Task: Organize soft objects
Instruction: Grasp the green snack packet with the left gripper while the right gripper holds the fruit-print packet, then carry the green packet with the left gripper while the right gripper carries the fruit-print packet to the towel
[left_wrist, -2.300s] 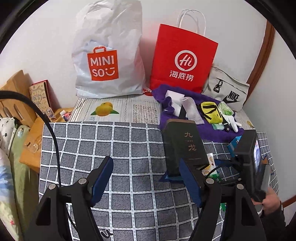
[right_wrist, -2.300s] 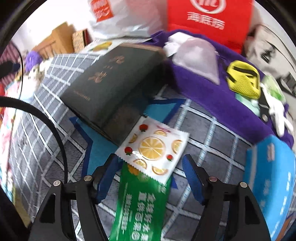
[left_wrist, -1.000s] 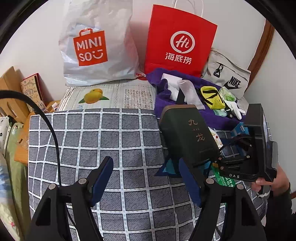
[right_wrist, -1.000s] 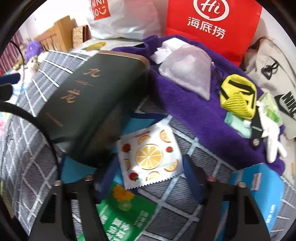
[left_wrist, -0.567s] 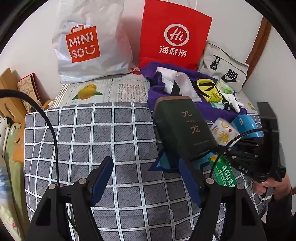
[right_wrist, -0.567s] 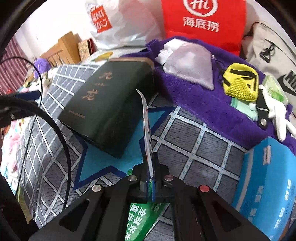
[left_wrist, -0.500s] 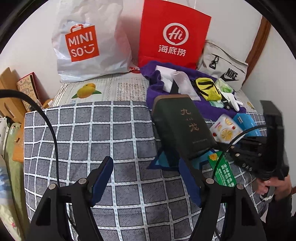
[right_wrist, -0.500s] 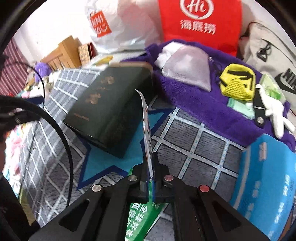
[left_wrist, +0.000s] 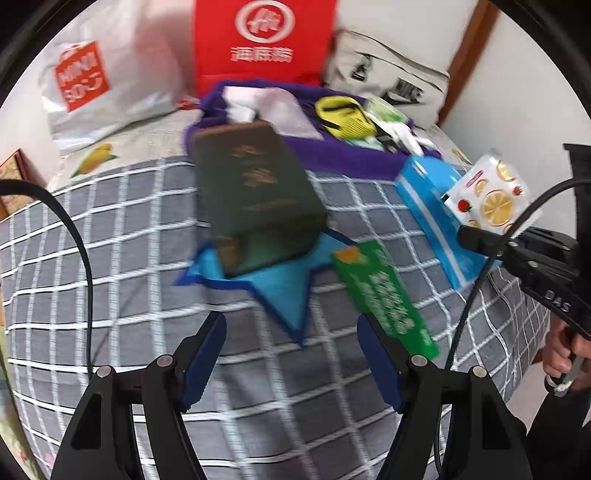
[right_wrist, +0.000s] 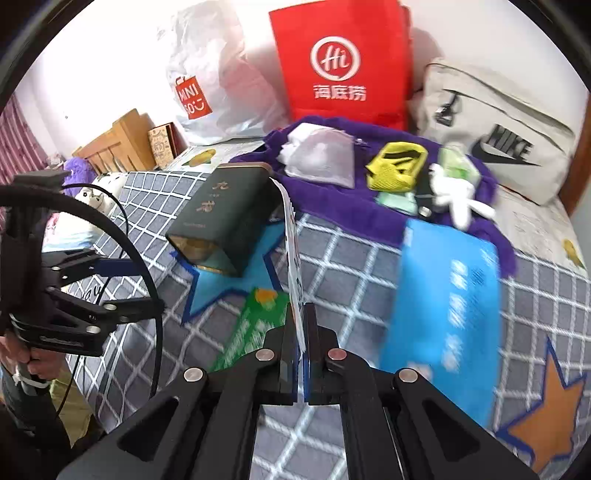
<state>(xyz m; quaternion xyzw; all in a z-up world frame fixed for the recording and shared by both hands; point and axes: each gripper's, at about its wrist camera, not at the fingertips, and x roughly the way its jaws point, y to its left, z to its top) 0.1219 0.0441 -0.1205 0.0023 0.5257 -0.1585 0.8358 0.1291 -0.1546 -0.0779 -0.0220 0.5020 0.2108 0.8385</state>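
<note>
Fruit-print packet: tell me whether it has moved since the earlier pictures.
Yes. The fruit-print packet has been lifted off the bedspread beside the dark box; the right gripper holds it up, over the blue box.

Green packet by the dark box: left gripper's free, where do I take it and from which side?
Probably its near short end. The green packet lies flat on the checked cloth, long and thin, its near end beside the open left gripper. Its far end lies near the dark box, so come in low from the near side, across its width.
</note>
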